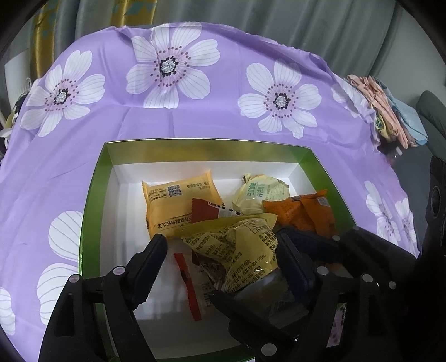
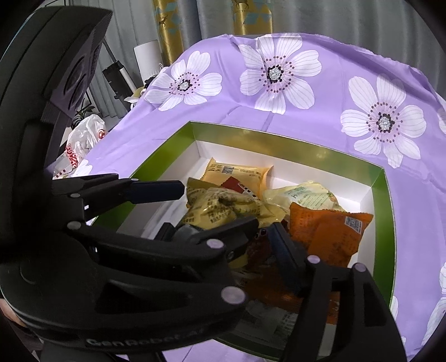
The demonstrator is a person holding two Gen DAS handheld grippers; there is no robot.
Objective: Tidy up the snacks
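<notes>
A green-walled box with a white floor (image 1: 125, 211) (image 2: 362, 200) holds several snack packets. A yellow crumpled packet (image 1: 237, 245) (image 2: 211, 208) lies between the fingers of my left gripper (image 1: 220, 250), which is open over the box; its jaws stand apart on either side of the packet. My right gripper (image 2: 259, 231) hangs low in the box beside it, jaws close together over a dark red packet (image 2: 259, 250); whether it grips is unclear. An orange-yellow packet (image 1: 172, 200), a pale round packet (image 1: 259, 192) and an orange packet (image 1: 303, 211) (image 2: 329, 231) lie further back.
The box sits on a purple cloth with white flowers (image 1: 195, 111) (image 2: 306, 83). Folded fabrics (image 1: 390, 111) lie at the table's right edge. A white plastic bag (image 2: 83, 136) and curtains (image 2: 251, 19) are beyond the table.
</notes>
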